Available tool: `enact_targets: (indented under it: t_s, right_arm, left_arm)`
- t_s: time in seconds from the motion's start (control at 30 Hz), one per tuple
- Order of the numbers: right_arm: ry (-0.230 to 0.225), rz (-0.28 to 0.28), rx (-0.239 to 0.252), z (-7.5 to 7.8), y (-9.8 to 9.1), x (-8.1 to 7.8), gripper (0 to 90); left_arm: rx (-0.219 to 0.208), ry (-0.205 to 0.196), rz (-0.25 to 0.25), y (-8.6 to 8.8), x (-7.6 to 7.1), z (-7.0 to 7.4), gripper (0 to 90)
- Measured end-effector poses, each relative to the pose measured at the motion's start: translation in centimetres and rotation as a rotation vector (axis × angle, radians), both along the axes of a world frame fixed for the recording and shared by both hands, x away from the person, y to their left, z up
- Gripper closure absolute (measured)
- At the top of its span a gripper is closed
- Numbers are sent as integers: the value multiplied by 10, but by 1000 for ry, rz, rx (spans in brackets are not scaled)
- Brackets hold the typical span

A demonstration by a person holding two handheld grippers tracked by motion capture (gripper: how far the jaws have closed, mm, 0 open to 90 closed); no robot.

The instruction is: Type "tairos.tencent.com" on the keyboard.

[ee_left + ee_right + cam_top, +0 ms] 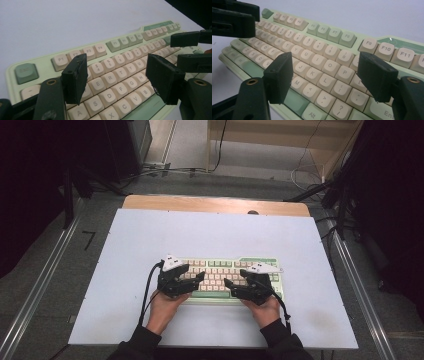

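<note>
Left hand-held gripper (120,78): black, jaws well apart, nothing between them, poised over the letter keys at the left end.
Right hand-held gripper (325,80): black, jaws equally wide, empty, hovering above the J-K-L rows.
Keyboard (220,265): pale green plastic case with cream and green keycaps, flat on the near middle of the white-covered counter (150,235), both hands at its near edge.
Near risk: wide blocky pads straddling several keycaps at once, likely pressing neighbours instead of one key.
Middle risk: the two sets of jaw tips close together over the centre rows, a clash likely if either swings inward.
Far risk: a hard sideways push probably skidding the light case across the smooth sheet.
</note>
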State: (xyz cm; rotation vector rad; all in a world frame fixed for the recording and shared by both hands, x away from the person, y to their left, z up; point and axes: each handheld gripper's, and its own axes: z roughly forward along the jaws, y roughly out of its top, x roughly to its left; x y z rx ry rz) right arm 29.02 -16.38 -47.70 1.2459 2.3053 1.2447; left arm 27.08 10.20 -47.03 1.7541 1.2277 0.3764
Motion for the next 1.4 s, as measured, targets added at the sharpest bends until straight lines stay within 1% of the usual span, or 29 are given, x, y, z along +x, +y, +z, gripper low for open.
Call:
enact_targets:
  t_s: [0.07, 0.13, 0.23, 0.3, 0.43, 0.57, 0.6, 0.77, 0.87, 1.03, 1.27, 1.4]
  right_arm:
    - [-1, -2, -1, 0, 0, 0, 287]
    - [-4, -6, -1, 1, -1, 0, 323]
    - [-19, -14, -2, 1, -1, -2, 402]
    - [-31, -15, -5, 1, -1, -3, 455]
    - [-50, -20, 1, 3, -2, -5, 612]
    - [-56, -20, 4, 4, -3, -6, 823]
    - [-56, -16, 4, 4, -3, -6, 863]
    - [-56, 0, -2, 3, -2, -7, 873]
    - [-54, 1, -2, 3, -2, -7, 873]
    - [-54, 5, 7, 4, -3, -8, 873]
    - [-51, 10, 4, 5, -5, -11, 873]
    - [-48, 8, 2, 5, -6, -12, 873]
  left_arm:
    - [-4, -12, 13, 5, -3, 2, 343]
    - [-11, -24, 28, 11, -7, 3, 343]
    - [-9, -31, 46, 19, -12, 2, 343]
    - [-13, -36, 70, 26, -16, -1, 344]
    - [-26, -42, 115, 37, -19, -3, 344]
    - [-22, -49, 129, 41, -22, -3, 344]
    - [-17, -49, 129, 41, -22, -4, 344]
    - [-17, -51, 141, 43, -23, -5, 344]
    - [0, -54, 153, 43, -22, -8, 347]
    - [-4, -52, 163, 44, -22, -9, 348]
    - [-3, -50, 168, 45, -21, -10, 348]
    - [0, -51, 162, 44, -22, -10, 348]
